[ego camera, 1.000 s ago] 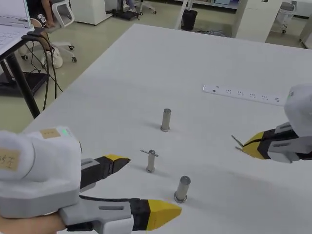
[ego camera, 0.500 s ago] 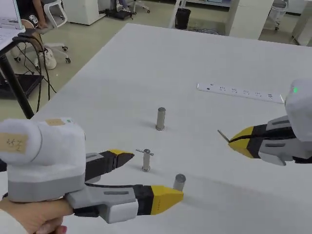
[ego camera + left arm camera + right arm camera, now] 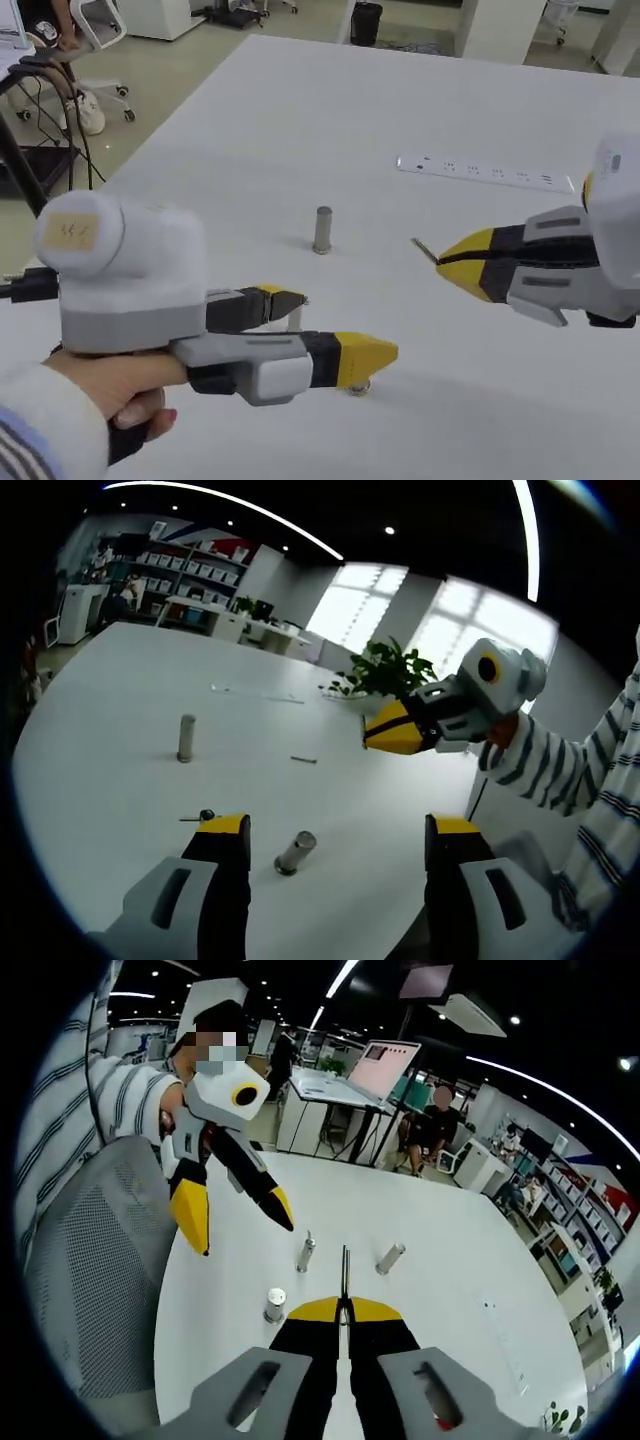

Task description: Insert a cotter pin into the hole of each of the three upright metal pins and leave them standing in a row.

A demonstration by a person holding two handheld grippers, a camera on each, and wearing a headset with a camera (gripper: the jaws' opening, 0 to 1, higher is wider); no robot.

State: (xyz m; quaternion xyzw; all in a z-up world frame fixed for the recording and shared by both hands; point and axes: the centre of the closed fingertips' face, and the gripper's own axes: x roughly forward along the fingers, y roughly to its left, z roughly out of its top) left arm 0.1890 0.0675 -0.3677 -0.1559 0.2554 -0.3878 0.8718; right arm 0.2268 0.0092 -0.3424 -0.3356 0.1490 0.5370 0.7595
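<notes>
Three short metal pins stand on the white table (image 3: 250,130). The far pin (image 3: 322,230) is bare. The middle pin (image 3: 305,1253) has a cotter pin through its top. The near pin (image 3: 295,852) is bare and lies between my left gripper's jaws in the left gripper view. My left gripper (image 3: 340,325) is open and hovers over the middle and near pins. My right gripper (image 3: 445,262) is shut on a thin cotter pin (image 3: 422,248), which juts from its tip (image 3: 345,1270) towards the pins. A loose cotter pin (image 3: 303,760) lies on the table.
A white power strip (image 3: 480,172) lies across the table behind the pins. A grey mesh chair (image 3: 90,1260) stands at the table's edge by the person. Desks, chairs and people are in the room beyond.
My left gripper has come forward and now covers the middle and near pins in the head view. My right gripper has moved left towards the pins with the cotter pin.
</notes>
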